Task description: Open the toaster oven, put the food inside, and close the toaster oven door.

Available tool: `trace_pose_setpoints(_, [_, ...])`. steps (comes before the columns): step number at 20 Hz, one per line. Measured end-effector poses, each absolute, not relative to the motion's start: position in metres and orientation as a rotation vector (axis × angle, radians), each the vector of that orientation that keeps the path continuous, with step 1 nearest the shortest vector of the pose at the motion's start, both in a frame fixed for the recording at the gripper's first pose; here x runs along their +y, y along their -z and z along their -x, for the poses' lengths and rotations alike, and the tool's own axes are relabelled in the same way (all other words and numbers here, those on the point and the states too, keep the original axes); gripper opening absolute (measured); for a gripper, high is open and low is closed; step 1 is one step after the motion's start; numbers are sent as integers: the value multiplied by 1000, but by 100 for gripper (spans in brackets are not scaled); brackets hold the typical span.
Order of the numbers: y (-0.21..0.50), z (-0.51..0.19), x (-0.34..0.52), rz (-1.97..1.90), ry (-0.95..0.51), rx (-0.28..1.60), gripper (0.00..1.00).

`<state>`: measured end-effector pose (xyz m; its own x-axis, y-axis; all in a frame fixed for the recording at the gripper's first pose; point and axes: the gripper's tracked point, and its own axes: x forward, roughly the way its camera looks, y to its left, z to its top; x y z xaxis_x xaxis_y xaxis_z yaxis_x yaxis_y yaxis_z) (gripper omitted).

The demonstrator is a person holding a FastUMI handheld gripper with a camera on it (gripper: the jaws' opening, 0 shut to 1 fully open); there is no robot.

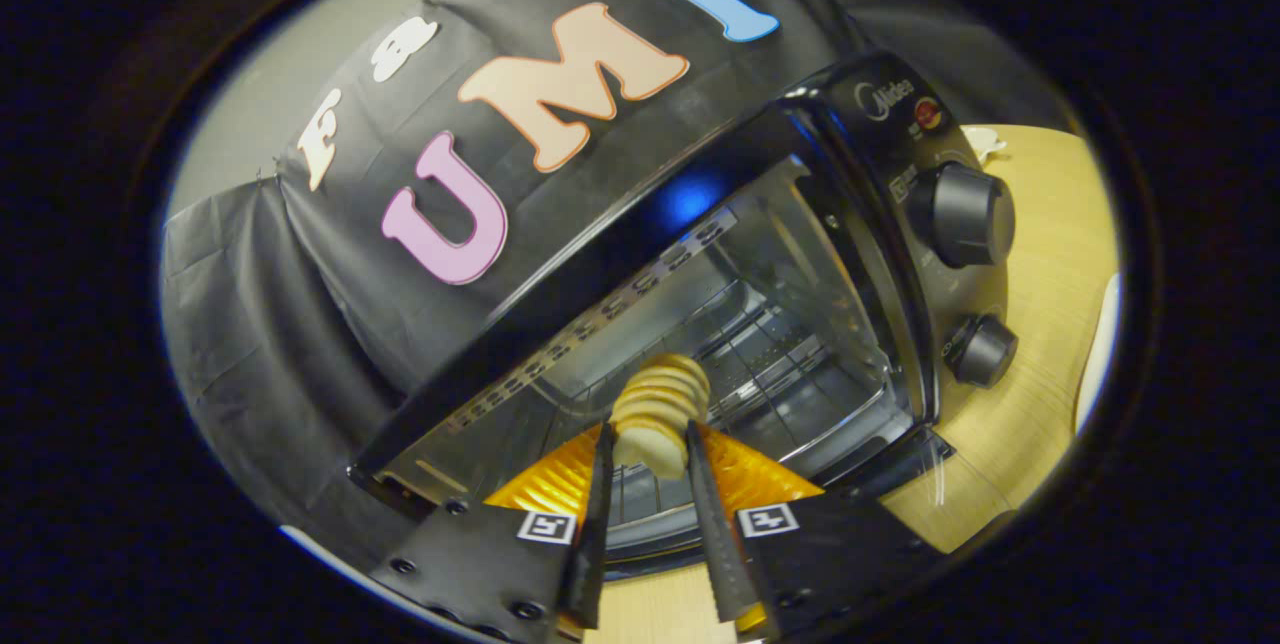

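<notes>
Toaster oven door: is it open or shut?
Open. The toaster oven shows its bare rack and inside walls, and the gripper holds the food at its mouth.

one toaster oven (760, 254) with two knobs (965, 214), one ridged food piece (660, 404), one gripper (648, 459) clamping it.

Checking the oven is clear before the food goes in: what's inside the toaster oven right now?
Inside the toaster oven, a bare wire rack shows. The food, clamped in the gripper, covers part of the rack behind it.
</notes>
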<state>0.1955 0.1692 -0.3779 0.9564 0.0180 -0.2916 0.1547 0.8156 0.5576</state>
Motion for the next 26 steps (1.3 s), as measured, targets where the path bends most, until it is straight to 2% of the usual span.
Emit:
trace_pose_setpoints(9, [349, -131, 179, -451, -28, 281, 99])
trace_pose_setpoints(17, [343, -32, 181, -348, -132, 304, 99])
trace_pose_setpoints(23, [376, 35, 167, -341, -123, 433, 99])
trace_pose_setpoints(26, [389, 51, 176, -325, -167, 498, 99])
